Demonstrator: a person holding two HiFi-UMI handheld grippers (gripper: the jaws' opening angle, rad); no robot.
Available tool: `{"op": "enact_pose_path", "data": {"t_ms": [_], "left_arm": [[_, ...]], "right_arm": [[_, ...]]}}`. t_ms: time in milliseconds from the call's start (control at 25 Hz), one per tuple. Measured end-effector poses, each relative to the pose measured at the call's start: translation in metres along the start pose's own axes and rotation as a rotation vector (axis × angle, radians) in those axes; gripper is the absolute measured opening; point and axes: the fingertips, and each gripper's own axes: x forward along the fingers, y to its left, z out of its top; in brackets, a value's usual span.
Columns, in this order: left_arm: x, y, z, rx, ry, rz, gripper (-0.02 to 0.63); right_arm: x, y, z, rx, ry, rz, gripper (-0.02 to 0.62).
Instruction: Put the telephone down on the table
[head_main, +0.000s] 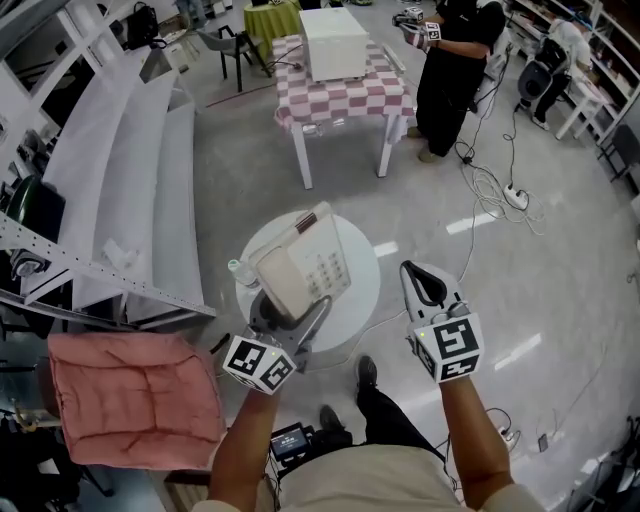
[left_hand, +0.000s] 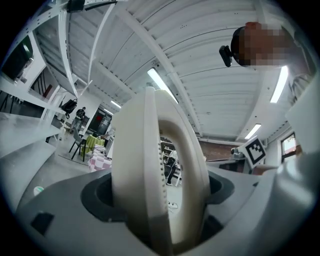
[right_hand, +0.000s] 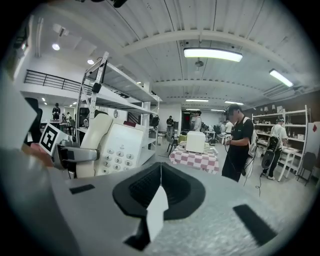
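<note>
Left gripper (head_main: 296, 312) clamped on telephone (head_main: 303, 264), held tilted over round table (head_main: 366, 288). Right gripper (head_main: 426, 281) just right of table, jaws pressed together, nothing between.

Stretches the left forearm (head_main: 238, 445) and the right forearm (head_main: 478, 440) forward and down from the body, both bare. Grips the left tool (head_main: 287, 312) with its marker cube facing up and its jaws clamped on the telephone (head_main: 300, 268) from either side. Holds the right tool (head_main: 428, 285) alongside, well apart, with jaws pressed together on nothing.
</note>
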Motion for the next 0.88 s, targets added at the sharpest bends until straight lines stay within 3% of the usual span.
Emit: {"op": "enact_pose_path", "data": {"t_ms": [640, 880], "left_arm": [[0.070, 0.056, -0.121, -0.070, 0.126, -0.013, 0.420], [0.093, 0.075, -0.168, -0.100, 0.194, -0.022, 0.420]], "right_arm": [[0.060, -0.046, -0.089, 0.047, 0.125, -0.001, 0.000], [0.084, -0.060, -0.117, 0.048, 0.122, -0.019, -0.001]]}}
